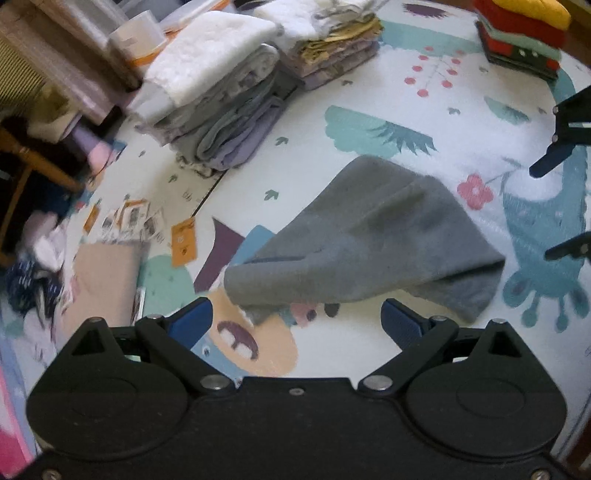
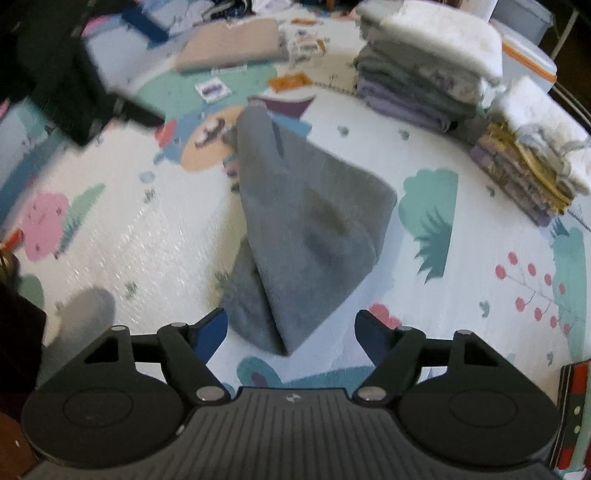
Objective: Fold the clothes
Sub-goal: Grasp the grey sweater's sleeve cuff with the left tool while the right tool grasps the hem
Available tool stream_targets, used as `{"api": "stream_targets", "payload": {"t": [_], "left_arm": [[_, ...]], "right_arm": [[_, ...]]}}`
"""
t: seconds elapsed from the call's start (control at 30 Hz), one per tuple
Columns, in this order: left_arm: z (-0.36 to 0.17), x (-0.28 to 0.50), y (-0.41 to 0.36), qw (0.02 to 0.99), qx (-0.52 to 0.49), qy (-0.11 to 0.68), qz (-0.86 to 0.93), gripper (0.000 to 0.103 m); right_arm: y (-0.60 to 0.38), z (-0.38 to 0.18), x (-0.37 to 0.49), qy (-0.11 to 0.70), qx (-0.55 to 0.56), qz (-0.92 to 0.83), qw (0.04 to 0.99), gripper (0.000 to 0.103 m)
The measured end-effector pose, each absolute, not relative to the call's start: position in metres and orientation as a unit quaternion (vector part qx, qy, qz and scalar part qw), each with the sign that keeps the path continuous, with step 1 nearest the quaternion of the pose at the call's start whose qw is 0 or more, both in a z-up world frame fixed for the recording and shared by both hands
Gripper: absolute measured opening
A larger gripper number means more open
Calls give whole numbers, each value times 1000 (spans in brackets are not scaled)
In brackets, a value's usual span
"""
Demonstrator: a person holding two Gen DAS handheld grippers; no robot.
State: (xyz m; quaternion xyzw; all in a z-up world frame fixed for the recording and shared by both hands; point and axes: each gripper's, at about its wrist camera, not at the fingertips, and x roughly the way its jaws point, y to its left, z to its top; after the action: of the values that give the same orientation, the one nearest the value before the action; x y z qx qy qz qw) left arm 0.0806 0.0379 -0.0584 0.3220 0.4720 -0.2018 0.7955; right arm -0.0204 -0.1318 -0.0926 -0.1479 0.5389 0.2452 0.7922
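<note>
A grey cloth point(image 1: 369, 240) lies folded over and rumpled on the patterned play mat point(image 1: 369, 110), with nothing holding it. My left gripper point(image 1: 297, 317) hovers just short of its near edge, open, its blue pads empty. My right gripper point(image 1: 554, 208) shows at the right edge of the left wrist view, also open and clear of the cloth. In the right wrist view the grey cloth point(image 2: 314, 229) runs away from my right gripper point(image 2: 291, 326), which stands open right at its near corner. The left gripper point(image 2: 122, 107) is a dark blur at the upper left.
Stacks of folded clothes stand along the mat's far side: a white-topped stack point(image 1: 221, 99), a yellow and lilac stack point(image 1: 332, 40) and a red and yellow stack point(image 1: 521, 33). A beige garment point(image 1: 103, 280) and several paper tags point(image 1: 183, 240) lie to the left.
</note>
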Motion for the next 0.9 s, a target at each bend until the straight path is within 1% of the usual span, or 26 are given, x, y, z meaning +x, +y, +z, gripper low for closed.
{"api": "stream_targets", "payload": {"t": [0.1,0.17,0.2,0.23,0.37,0.4,0.47,0.53,0.57,0.6,0.7,0.73,0.9], "left_arm": [[-80,93,44,778,363,465,-219,99],[-93,98,47,767,381,463,-230,97],[-100,98,50,763,393,455,-237,96],[-107,97,53,759,406,447,-244,91],[-135,92,64,747,463,399,-262,82],[-142,90,67,742,481,385,-264,79],[-157,87,72,732,508,364,-271,77],[-169,88,76,727,519,357,-274,69],[-174,89,78,725,522,356,-274,67],[-179,91,79,723,524,357,-276,62],[-191,98,80,719,522,360,-284,60],[-193,102,80,720,521,360,-284,57],[-209,106,78,702,571,313,-290,56]], "right_arm": [[-131,-115,-22,546,-157,243,786,73],[-132,-128,-20,555,-152,239,782,65],[-132,-134,-19,559,-146,235,782,65],[-132,-140,-18,562,-141,231,781,64],[-133,-165,-14,577,-119,214,779,60],[-133,-171,-13,580,-114,210,779,60],[-133,-183,-11,587,-103,202,777,60],[-133,-194,-10,591,-94,194,777,60],[-133,-198,-11,592,-91,190,778,60],[-132,-202,-12,592,-90,186,779,60],[-132,-210,-13,589,-84,173,785,59],[-132,-212,-14,587,-81,169,787,57],[-138,-219,-11,584,-65,151,795,54]]}}
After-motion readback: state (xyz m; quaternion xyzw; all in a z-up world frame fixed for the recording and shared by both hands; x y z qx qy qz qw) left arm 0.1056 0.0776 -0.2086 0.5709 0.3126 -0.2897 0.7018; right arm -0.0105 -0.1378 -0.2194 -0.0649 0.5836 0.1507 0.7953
